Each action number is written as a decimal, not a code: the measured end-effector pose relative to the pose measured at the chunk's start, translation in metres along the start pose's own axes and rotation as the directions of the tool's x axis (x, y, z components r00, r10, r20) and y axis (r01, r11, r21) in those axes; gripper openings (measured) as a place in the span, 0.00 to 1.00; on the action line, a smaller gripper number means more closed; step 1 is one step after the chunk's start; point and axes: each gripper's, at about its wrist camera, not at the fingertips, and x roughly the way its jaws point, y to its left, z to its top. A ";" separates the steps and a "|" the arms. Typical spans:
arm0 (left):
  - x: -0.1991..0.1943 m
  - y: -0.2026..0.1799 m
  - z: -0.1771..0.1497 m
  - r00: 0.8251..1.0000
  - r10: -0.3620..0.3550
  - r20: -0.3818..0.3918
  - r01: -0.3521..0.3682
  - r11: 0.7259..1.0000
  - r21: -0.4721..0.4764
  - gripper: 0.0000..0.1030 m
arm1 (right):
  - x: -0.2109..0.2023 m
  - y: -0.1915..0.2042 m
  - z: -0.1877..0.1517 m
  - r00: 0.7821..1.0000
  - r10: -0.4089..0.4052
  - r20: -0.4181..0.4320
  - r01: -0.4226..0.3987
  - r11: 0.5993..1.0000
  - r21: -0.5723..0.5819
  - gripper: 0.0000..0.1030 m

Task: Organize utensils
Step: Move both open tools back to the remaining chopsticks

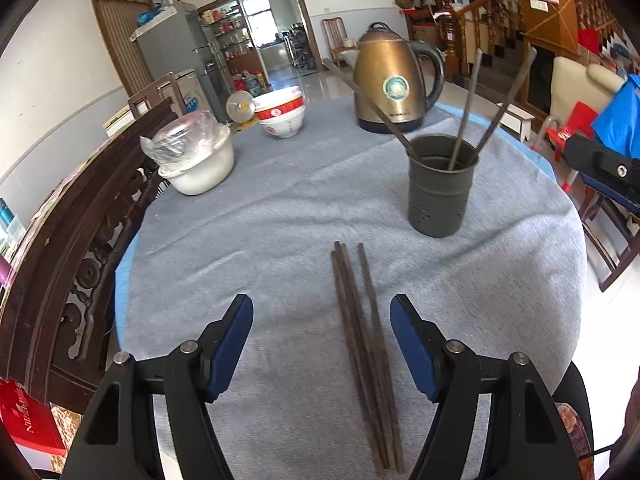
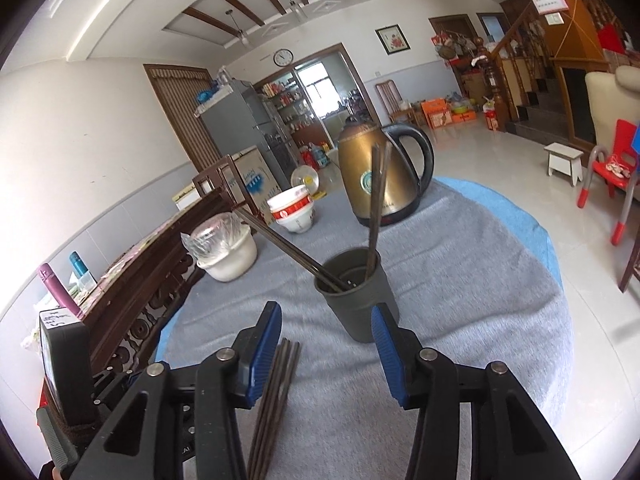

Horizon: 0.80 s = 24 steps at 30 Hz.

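Jaws wide apart on the left gripper (image 1: 322,344), blue pads splayed at the bottom of the left wrist view with nothing between them but cloth and, lying lengthwise just right of centre, the loose chopsticks (image 1: 362,344): three dark sticks side by side on the grey tablecloth (image 1: 256,232). The right gripper (image 2: 325,354) is spread open as well and holds nothing, its left pad hanging just above those same sticks at the lower middle of its view. Beyond, right of centre in the left view, stands the dark holder cup (image 1: 438,188), upright, with several chopsticks already leaning out of it. Further back sit the brass kettle (image 1: 394,80), the stacked bowls (image 1: 282,114) and a covered white pot (image 1: 196,160). So the sorting looks partway done; the pick-up of the remaining sticks appears to be the step in hand. The next move likely calls for lowering over one stick, closing squarely across it, then tipping it into the cup without knocking it over.
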 end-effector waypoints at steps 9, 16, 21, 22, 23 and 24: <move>0.014 -0.015 0.000 0.999 -0.024 -0.038 0.024 1.000 0.017 0.70 | 0.013 -0.017 -0.006 0.999 -0.007 -0.043 0.009 0.999 0.033 0.50; 0.022 -0.017 0.000 0.998 -0.030 -0.055 0.031 0.999 0.017 0.70 | 0.022 -0.020 -0.009 0.998 -0.013 -0.063 0.015 0.999 0.038 0.50; 0.030 -0.011 -0.001 0.997 -0.035 -0.070 0.035 0.999 -0.001 0.70 | 0.030 -0.016 -0.010 0.997 -0.013 -0.081 0.016 0.999 0.030 0.50; 0.031 -0.009 -0.001 0.997 -0.036 -0.072 0.035 0.999 -0.006 0.70 | 0.031 -0.015 -0.011 0.996 -0.014 -0.084 0.016 0.999 0.027 0.50; 0.032 -0.006 -0.001 0.997 -0.036 -0.074 0.035 0.999 -0.013 0.70 | 0.033 -0.013 -0.012 0.996 -0.015 -0.091 0.017 1.000 0.024 0.50; 0.034 -0.001 -0.002 0.996 -0.037 -0.078 0.035 0.999 -0.023 0.70 | 0.034 -0.012 -0.012 0.995 -0.014 -0.095 0.017 1.000 0.023 0.50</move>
